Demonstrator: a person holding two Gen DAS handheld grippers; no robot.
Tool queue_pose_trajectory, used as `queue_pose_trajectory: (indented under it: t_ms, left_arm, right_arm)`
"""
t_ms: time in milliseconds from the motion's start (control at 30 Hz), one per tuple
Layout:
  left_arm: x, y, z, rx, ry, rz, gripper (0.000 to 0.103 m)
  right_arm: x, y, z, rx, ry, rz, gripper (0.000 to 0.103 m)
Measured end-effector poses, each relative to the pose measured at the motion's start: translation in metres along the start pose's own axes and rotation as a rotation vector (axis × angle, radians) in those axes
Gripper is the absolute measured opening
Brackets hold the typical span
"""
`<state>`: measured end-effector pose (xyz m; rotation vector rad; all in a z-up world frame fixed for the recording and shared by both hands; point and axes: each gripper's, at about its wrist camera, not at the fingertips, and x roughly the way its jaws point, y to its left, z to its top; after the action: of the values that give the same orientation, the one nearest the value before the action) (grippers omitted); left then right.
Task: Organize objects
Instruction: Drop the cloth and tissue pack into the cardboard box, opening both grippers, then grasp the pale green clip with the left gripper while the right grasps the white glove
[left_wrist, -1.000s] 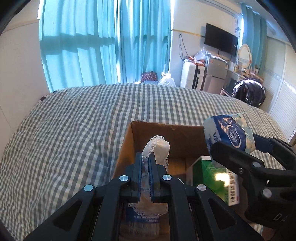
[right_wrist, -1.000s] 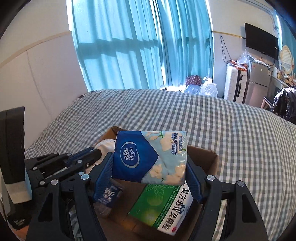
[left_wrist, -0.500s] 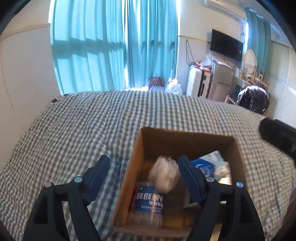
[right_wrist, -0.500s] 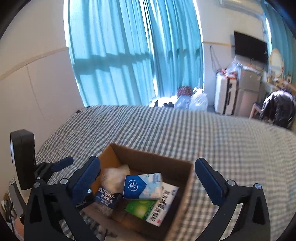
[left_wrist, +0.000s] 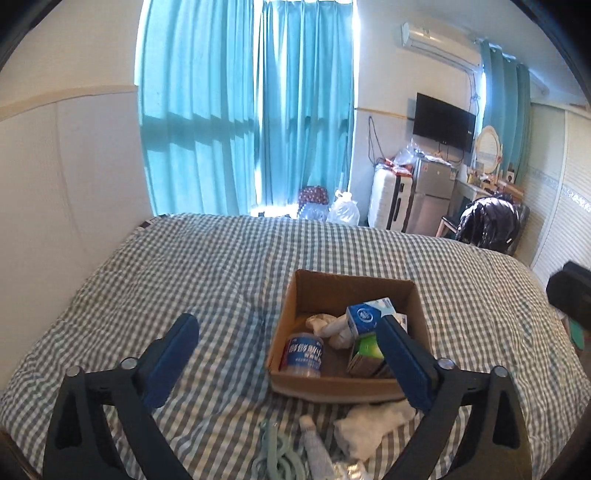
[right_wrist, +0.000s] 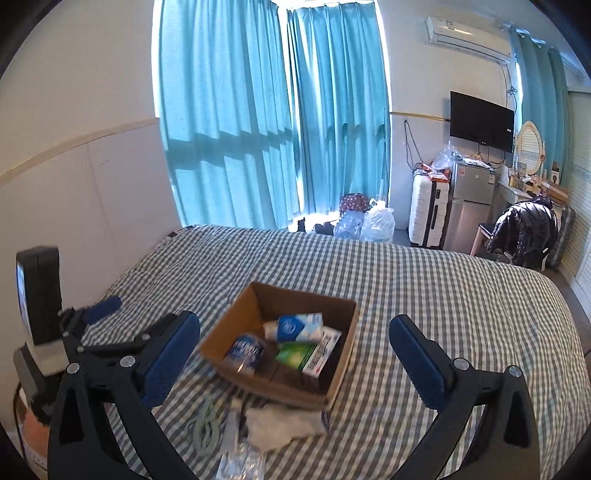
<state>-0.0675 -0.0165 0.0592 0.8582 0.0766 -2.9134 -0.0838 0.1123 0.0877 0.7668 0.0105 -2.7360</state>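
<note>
On the checked bedspread (left_wrist: 192, 266), the left gripper (left_wrist: 291, 354) was opening, jaws wide, nothing between its pads. The cardboard box (right_wrist: 236, 314) held a bottle (right_wrist: 245, 352), tissue pack (right_wrist: 299, 326) and green carton (right_wrist: 295, 356). The right gripper (right_wrist: 295, 354) stood fully spread, empty.

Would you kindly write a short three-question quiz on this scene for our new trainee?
1. True or false: the blue tissue pack lies inside the cardboard box.
2. Which lies on the bed outside the box? A) green medicine box B) white cloth C) water bottle
3. Fill in: the right gripper holds ____.

Key: 1 true. 2 B. 3 nothing; its jaws stand open and empty.
</note>
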Motion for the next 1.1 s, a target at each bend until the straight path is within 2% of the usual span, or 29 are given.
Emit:
queue_pose_trajectory:
  t_ms: [200,400,500,567,633,700,833,933,1033,1067,1100]
  left_arm:
    - [-0.012,0.022,-0.034,-0.032,0.008,0.013,0.103]
    - [0.020,0.039,-0.094,-0.091,0.082,0.053,0.103]
    - [0.045,0.042,-0.136,-0.116,0.125,0.070,0.103]
    - [0.063,0.040,-0.156,-0.088,0.175,0.097,0.103]
    - [0.084,0.035,-0.167,-0.022,0.234,0.096,0.103]
    - [0.101,0.034,-0.175,-0.003,0.300,0.108,0.103]
    - [0.129,0.032,-0.191,-0.007,0.388,0.060,0.099]
    - [0.134,0.023,-0.197,0.063,0.387,0.075,0.087]
    - [0.136,0.011,-0.201,0.114,0.408,0.071,0.059]
    - [0.134,0.007,-0.202,0.123,0.411,0.040,0.035]
    - [0.132,0.004,-0.200,0.123,0.423,0.007,0.019]
  right_arm:
    - [-0.010,0.011,-0.048,0.007,0.025,-0.002,0.103]
    - [0.038,0.016,-0.108,0.042,0.120,-0.014,0.103]
    - [0.072,0.013,-0.145,0.041,0.204,-0.029,0.103]
    - [0.096,0.006,-0.168,0.048,0.279,-0.045,0.103]
    - [0.112,-0.002,-0.179,0.061,0.315,-0.059,0.103]
    - [0.127,-0.010,-0.185,0.085,0.341,-0.082,0.103]
    - [0.143,-0.017,-0.192,0.108,0.355,-0.100,0.103]
    - [0.148,-0.017,-0.196,0.112,0.359,-0.099,0.103]
    - [0.150,-0.014,-0.199,0.097,0.363,-0.099,0.103]
    - [0.148,-0.012,-0.202,0.090,0.366,-0.099,0.103]
    - [0.145,-0.011,-0.203,0.084,0.367,-0.094,0.103]
